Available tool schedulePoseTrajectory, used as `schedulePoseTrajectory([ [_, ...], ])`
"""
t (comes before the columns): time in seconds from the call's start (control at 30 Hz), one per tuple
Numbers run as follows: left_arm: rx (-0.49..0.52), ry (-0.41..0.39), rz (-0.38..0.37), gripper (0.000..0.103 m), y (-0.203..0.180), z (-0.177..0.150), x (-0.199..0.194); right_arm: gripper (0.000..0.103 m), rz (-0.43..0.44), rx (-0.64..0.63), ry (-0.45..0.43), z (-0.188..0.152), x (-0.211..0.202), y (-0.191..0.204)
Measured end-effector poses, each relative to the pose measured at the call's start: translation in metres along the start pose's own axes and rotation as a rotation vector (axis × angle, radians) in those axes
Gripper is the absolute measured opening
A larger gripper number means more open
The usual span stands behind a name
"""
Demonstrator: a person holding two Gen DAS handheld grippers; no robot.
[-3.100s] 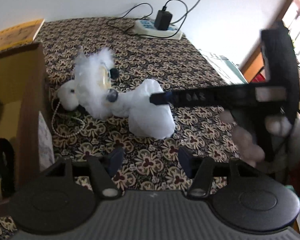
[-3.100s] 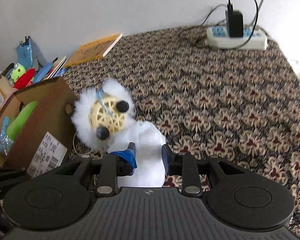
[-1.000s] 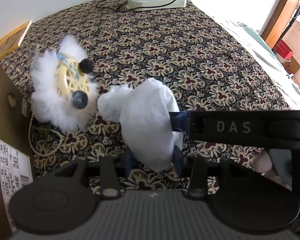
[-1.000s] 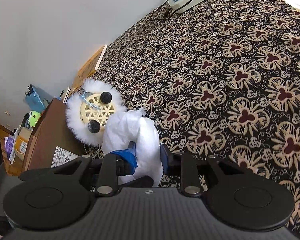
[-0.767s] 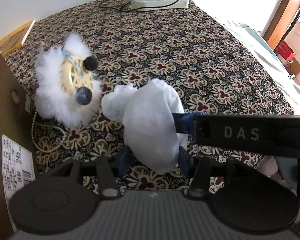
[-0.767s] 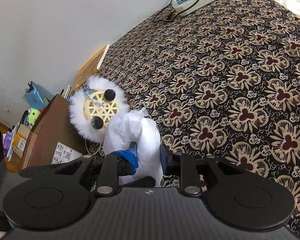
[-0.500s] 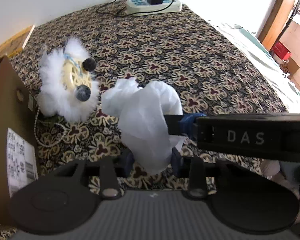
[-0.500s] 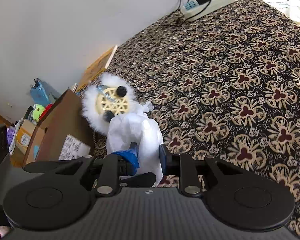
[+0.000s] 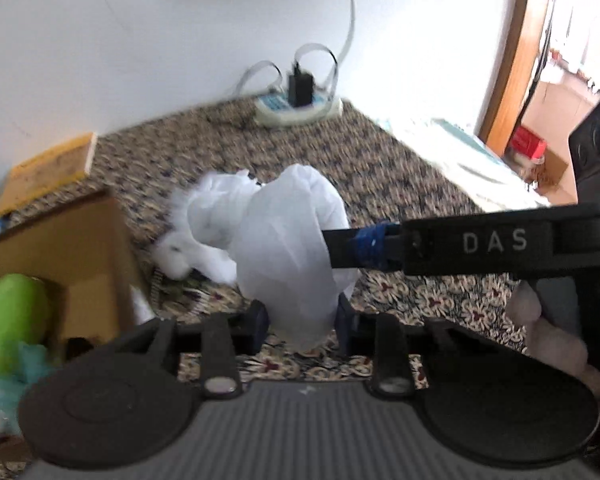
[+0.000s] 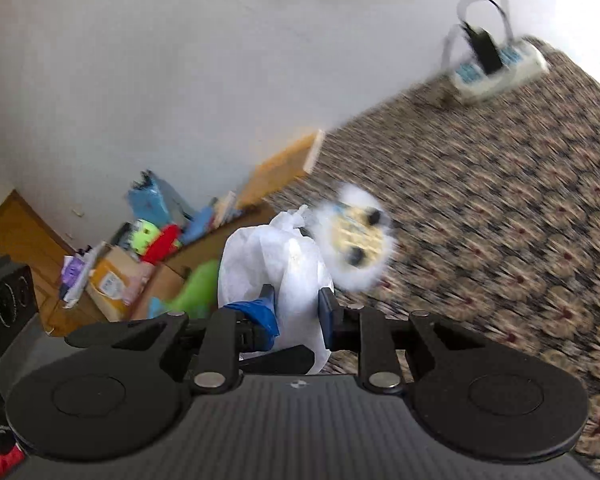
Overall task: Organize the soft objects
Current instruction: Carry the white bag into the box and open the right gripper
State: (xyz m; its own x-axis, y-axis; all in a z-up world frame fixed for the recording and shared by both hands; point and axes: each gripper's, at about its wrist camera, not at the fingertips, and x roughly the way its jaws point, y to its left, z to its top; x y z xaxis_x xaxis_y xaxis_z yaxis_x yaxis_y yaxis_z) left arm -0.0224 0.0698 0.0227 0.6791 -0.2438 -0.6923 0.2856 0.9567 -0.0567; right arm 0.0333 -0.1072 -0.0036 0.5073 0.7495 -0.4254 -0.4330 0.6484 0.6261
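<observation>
- Grippers from both hands clamp one white plastic bag [image 9: 288, 248]: the left gripper [image 9: 300, 320] takes its lower end while the right gripper [image 10: 296, 312] bites in from the side, probably so the limp bundle neither sags nor unfolds.
- Left jaws have just been closing, with the bag between them; its pads press the bag's narrow bottom.
- Right jaws are nearly shut, pinching a thin fold of the same bag.
- The bag hangs clear of the patterned bedspread [image 9: 420, 184], just beside the open cardboard box [image 9: 60, 248], which seems the likely place for it.
- A green soft toy [image 9: 12, 320] already lies inside that box, suggesting soft things are gathered there.
- The white fluffy toy [image 10: 364, 240] with a yellow lattice face sits on the bedspread behind the bag, not yet put away.
- Both views are blurred.
</observation>
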Motion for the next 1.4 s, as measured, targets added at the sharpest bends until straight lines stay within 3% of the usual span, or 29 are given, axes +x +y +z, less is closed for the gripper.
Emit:
schedulePoseTrajectory([
  [0.33,-0.025,-0.088,0.039,0.029,0.075,-0.015,-0.073,0.005,0.061,-0.084,-0.032,-0.007,0.035,0.089],
  [0.57,-0.054,-0.088,0.060,0.029,0.128,-0.036,-0.094,0.005,0.078,-0.085,-0.019,-0.022,0.070,0.130],
  [0.8,-0.079,-0.056,0.063,0.030,0.170,-0.040,-0.080,0.005,0.025,-0.087,-0.028,-0.033,0.109,0.148],
  [0.93,-0.094,-0.043,0.069,0.038,0.187,-0.039,-0.065,0.005,-0.024,-0.097,-0.028,-0.032,0.125,0.151],
  [1.03,-0.106,-0.030,0.107,0.038,0.199,-0.039,-0.048,0.005,-0.058,-0.113,-0.033,-0.031,0.140,0.152],
  [1.13,-0.113,0.007,0.134,0.047,0.207,-0.039,-0.031,0.009,-0.115,-0.137,-0.022,-0.033,0.154,0.147],
  [1.23,-0.093,0.036,0.151,0.057,0.208,-0.043,-0.020,0.009,-0.154,-0.118,-0.004,-0.036,0.158,0.141],
  [1.4,-0.069,0.064,0.137,0.058,0.204,-0.049,-0.012,0.009,-0.138,-0.116,-0.020,-0.038,0.142,0.137],
])
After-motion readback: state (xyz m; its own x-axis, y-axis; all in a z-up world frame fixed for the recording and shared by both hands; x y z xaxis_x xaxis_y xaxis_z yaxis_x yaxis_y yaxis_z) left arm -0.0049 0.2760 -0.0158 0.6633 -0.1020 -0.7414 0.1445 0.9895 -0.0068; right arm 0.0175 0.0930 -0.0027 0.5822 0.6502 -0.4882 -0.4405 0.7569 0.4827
